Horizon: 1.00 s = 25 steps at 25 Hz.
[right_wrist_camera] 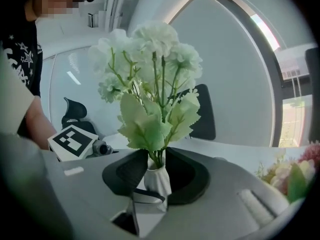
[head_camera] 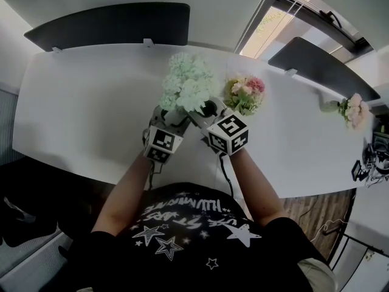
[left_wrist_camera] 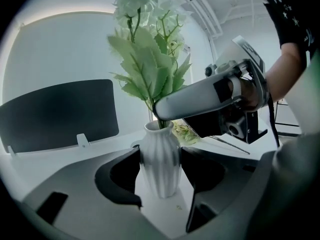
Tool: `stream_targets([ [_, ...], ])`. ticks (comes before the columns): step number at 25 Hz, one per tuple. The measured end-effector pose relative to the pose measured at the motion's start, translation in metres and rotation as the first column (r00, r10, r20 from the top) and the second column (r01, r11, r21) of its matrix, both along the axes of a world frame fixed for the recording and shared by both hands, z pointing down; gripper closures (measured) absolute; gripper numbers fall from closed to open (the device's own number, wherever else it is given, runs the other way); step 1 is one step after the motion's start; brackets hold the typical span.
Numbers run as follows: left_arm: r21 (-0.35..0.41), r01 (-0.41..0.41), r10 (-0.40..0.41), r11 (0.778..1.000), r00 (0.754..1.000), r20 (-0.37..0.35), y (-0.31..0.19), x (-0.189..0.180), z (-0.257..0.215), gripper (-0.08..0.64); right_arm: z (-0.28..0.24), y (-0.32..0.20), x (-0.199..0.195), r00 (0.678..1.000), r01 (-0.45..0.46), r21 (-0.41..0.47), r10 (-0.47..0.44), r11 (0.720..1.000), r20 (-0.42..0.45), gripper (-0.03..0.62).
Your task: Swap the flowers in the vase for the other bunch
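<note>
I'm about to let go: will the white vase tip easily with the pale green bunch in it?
Likely top-heavy: the green bunch stands much taller and wider than the narrow vase, so a sideways push may tip it. Its smooth ribbed wall could slip in a grip. The left gripper, closed on its body, should steady it.

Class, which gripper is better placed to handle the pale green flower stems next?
Probably the right gripper: its jaws flank the pale green flower stems above the white ribbed vase, which the left gripper grips by its body.
</note>
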<state>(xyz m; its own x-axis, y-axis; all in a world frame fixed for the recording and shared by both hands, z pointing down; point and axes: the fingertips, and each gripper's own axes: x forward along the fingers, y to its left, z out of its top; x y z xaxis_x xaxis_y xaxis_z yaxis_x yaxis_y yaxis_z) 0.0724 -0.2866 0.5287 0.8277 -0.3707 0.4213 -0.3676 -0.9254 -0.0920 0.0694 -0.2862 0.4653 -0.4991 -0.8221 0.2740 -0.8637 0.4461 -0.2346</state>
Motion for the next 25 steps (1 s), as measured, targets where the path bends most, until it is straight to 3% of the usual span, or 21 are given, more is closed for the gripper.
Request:
stream_targets([
  [9,-0.008,-0.009,0.009,1.000,1.000,-0.005,0.002,0.001,0.003,0.293,0.011,0.010,0.006,0.999,-0.024,-0.057,0.026,0.998,0.029,0.428],
  [14,0.014,-0.009,0.009,1.000,1.000,0.017,0.004,0.001,0.002,0.291,0.010,0.022,0.010,0.997,-0.045,-0.057,0.048,0.997,0.056,0.414],
  [19,-0.016,-0.035,0.035,0.999,0.999,0.009,0.010,0.000,0.002,0.291,0.008,0.037,0.014,0.994,-0.068,-0.053,0.072,0.996,0.076,0.414],
  [25,-0.045,0.050,-0.049,0.998,0.999,0.019,0.011,-0.015,0.000,0.249,0.007,0.056,0.021,0.991,-0.088,-0.051,0.093,0.995,0.096,0.414],
])
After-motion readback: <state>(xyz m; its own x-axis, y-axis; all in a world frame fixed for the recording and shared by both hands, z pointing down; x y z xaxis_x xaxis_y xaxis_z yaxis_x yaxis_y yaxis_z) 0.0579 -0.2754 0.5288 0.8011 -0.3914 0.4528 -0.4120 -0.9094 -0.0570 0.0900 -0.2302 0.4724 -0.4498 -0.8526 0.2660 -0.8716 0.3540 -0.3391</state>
